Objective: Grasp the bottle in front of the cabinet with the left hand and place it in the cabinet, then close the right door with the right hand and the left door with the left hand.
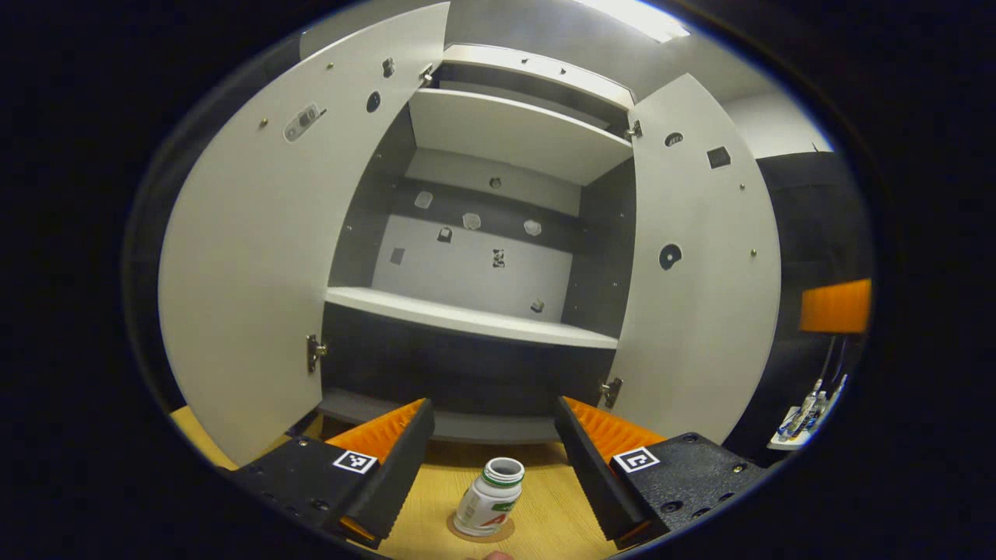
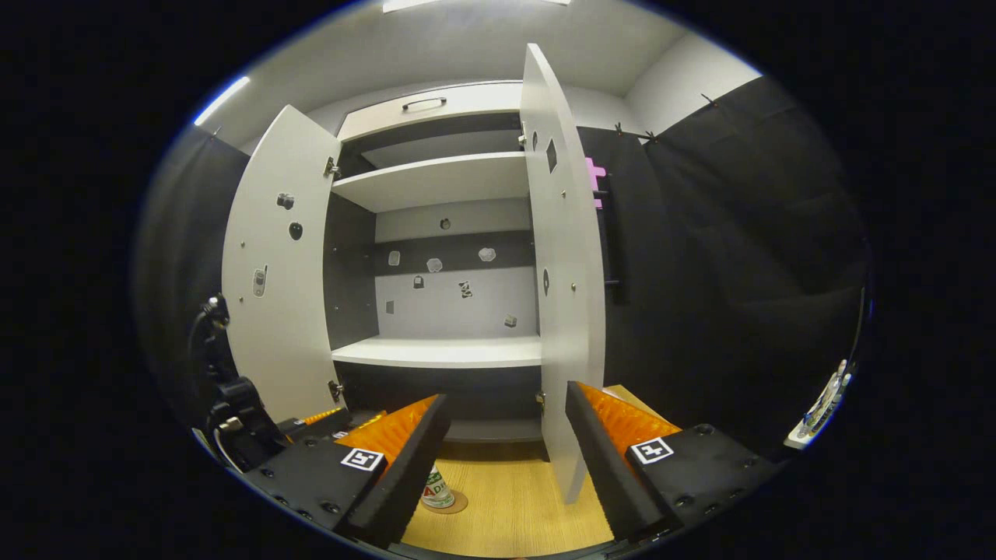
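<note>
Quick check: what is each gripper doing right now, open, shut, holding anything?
Left gripper: open, holding nothing; the bottle stands on the table between its fingers, untouched.
Right gripper: open, holding nothing, in front of the cabinet's right door.

I've got a wooden desk (image 1: 545, 521) under me, pale grain, with a round brown coaster (image 1: 506, 533) lying on it. Off to my right hangs the black cloth wall (image 2: 739, 257), clipped up along its top edge. Near the right edge a small white shelf (image 1: 786, 442) carries some little items, too small to tell. Overhead, a ceiling light strip (image 1: 634, 17) glows.
</note>
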The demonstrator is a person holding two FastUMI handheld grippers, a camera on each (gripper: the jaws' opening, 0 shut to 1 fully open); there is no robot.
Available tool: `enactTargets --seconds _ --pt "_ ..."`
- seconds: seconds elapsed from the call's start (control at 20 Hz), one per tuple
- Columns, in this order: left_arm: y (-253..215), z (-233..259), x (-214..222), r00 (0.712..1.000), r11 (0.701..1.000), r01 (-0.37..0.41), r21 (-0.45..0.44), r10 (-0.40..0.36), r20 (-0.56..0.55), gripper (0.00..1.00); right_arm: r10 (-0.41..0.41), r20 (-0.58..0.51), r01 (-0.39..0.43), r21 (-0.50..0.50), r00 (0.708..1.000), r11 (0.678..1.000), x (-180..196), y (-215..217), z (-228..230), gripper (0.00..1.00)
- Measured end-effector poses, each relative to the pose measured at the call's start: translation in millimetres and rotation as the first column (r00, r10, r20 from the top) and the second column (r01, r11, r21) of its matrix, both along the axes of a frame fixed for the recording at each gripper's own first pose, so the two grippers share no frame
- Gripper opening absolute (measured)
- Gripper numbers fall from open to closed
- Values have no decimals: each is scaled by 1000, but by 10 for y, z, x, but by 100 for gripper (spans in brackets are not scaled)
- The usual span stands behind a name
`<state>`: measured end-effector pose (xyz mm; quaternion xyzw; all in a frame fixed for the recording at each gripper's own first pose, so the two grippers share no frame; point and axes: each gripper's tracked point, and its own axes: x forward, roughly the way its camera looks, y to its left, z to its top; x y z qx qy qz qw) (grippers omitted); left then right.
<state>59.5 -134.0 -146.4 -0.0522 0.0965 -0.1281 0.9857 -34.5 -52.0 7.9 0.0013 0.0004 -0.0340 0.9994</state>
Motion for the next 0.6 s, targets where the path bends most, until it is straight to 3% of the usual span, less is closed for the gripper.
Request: enactTargets --seconds 0.6 --pt "-145 -1347 -68 983 997 8 78 6 -183 95 -19 -30 17 -39 999 999 -102 -146 -9 99"
